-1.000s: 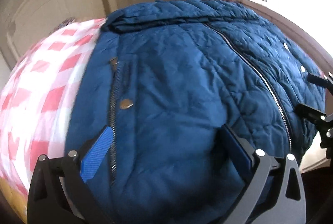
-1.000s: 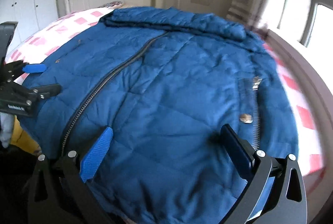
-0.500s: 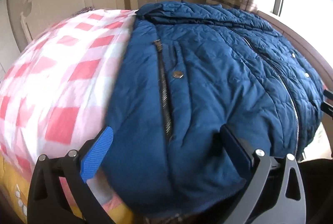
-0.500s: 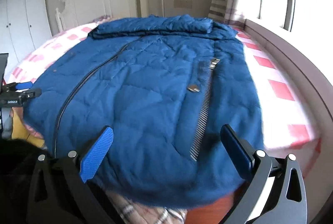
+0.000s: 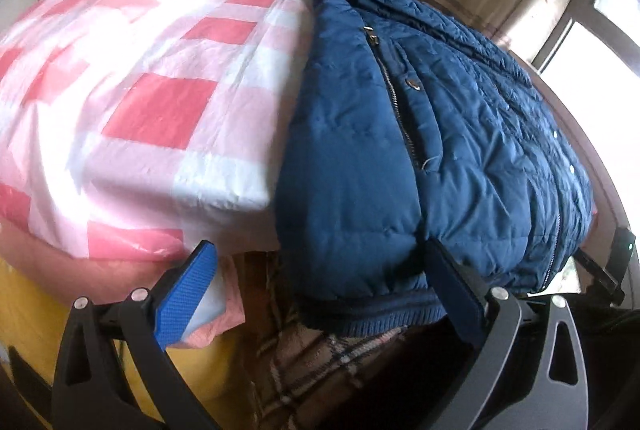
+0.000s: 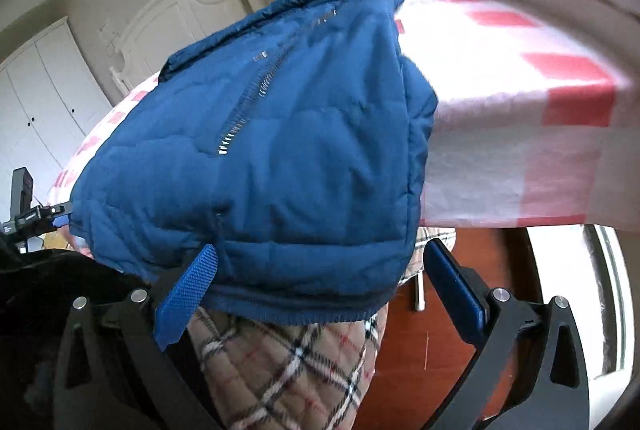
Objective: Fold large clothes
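A large blue quilted jacket (image 5: 460,150) lies zipped and face up on a bed, its hem hanging over the foot edge. In the right wrist view the jacket (image 6: 280,150) fills the middle. My left gripper (image 5: 320,294) is open, low at the jacket's left bottom corner; the hem lies between its blue pads (image 5: 184,298), untouched as far as I can see. My right gripper (image 6: 320,290) is open at the jacket's right bottom corner, with the ribbed hem (image 6: 300,312) between its pads (image 6: 188,298).
The bed has a pink and white checked sheet (image 5: 140,90) and a plaid blanket (image 6: 288,366) hanging below the hem. A white headboard (image 6: 172,18) and wardrobe (image 6: 36,102) stand behind. A window (image 5: 600,30) is at the right. The other gripper (image 6: 28,218) shows at far left.
Both grippers have dropped from above the jacket down to the foot of the bed and moved apart, the left toward the left corner, the right toward the right corner. Both stayed open.
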